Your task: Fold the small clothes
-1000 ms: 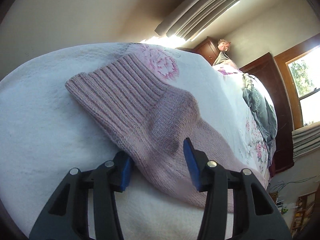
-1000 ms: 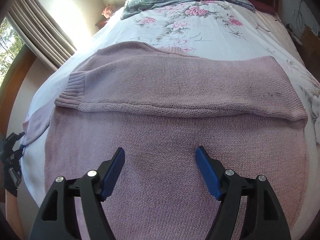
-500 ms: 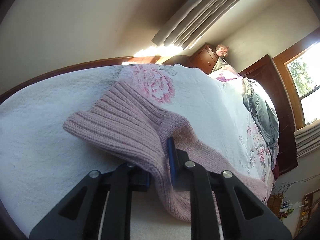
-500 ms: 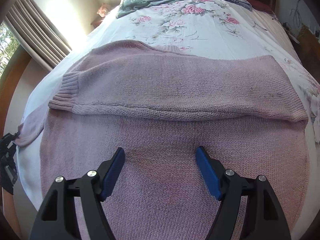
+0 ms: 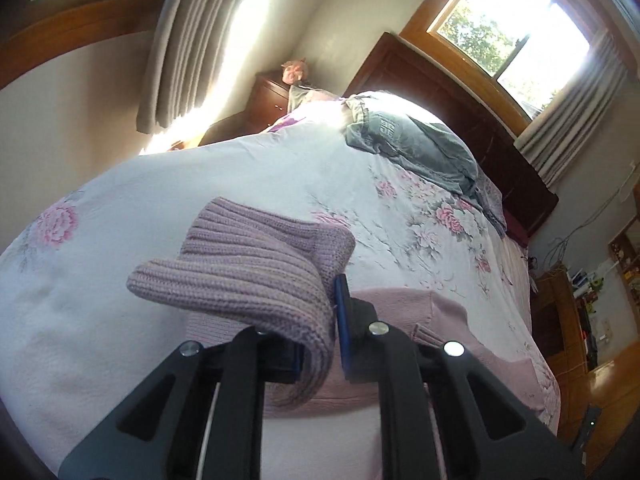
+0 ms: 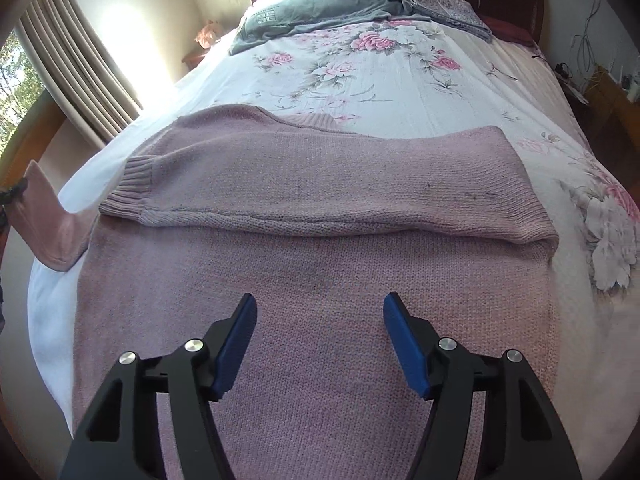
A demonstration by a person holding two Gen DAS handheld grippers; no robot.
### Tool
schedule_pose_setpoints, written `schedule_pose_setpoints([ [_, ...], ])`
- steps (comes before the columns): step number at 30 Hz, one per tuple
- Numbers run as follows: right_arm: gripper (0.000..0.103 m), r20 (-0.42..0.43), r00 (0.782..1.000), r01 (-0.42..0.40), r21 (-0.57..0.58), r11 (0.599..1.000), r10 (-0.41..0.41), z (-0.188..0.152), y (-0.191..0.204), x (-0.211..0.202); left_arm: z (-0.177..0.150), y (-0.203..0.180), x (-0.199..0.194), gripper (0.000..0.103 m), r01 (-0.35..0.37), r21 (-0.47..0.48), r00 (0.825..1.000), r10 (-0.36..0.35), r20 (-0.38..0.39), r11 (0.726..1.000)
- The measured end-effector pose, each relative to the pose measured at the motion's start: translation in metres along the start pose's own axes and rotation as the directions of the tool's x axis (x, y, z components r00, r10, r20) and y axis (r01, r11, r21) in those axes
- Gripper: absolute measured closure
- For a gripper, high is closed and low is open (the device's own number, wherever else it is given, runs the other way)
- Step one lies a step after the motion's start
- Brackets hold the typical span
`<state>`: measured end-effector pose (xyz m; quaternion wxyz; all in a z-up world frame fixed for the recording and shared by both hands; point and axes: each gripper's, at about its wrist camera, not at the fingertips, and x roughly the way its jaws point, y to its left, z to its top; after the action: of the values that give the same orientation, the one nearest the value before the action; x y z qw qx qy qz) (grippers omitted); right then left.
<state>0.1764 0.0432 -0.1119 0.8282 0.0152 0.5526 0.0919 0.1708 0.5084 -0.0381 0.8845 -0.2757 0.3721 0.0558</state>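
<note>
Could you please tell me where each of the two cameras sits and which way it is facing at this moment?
Left wrist: on the left gripper, low at the bed's side, looking across it towards the headboard; its fingers pinch the sweater's ribbed cuff.
Right wrist: on the right gripper, above the pink sweater, facing the headboard; fingers apart.
Shared: sweater, floral bedspread, grey pillow.

Your matt black plastic left gripper (image 5: 320, 344), its pads (image 5: 341, 312) smooth blue, pinches the coarse ribbed knit cuff (image 5: 240, 280) of a pink wool-like sweater (image 6: 320, 240) spread on a quilted floral cotton bedspread (image 6: 380, 80), with a glossy dark wooden headboard (image 5: 440, 108) behind.
</note>
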Motion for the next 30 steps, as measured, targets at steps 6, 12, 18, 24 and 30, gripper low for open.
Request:
schedule_pose_setpoints([
  [6,0.037,0.020,1.000,-0.003,0.047,0.999,0.002,-0.010,-0.039,-0.013,-0.036,-0.117,0.045,0.091,0.130,0.122,0.989,-0.120,-0.086,0.984],
  [12,0.037,0.045,0.999,-0.014,0.067,0.998,0.011,-0.012,-0.066,-0.023,-0.083,-0.215,0.083,0.092,0.223,0.207,0.968,-0.191,-0.162,0.953],
  [18,0.037,0.057,0.998,-0.026,0.079,0.997,0.021,-0.015,-0.086,-0.028,-0.129,-0.268,0.125,0.098,0.248,0.260,0.951,-0.183,-0.250,0.933],
  [24,0.037,0.053,0.998,-0.043,0.082,0.996,0.038,-0.017,-0.097,-0.032,-0.170,-0.273,0.180,0.081,0.267,0.289,0.892,-0.123,-0.435,0.919],
  [30,0.037,0.066,0.996,-0.062,0.098,0.993,0.056,-0.003,-0.097,-0.038,-0.172,-0.253,0.146,0.055,0.482,0.228,0.799,-0.317,-0.511,0.846],
])
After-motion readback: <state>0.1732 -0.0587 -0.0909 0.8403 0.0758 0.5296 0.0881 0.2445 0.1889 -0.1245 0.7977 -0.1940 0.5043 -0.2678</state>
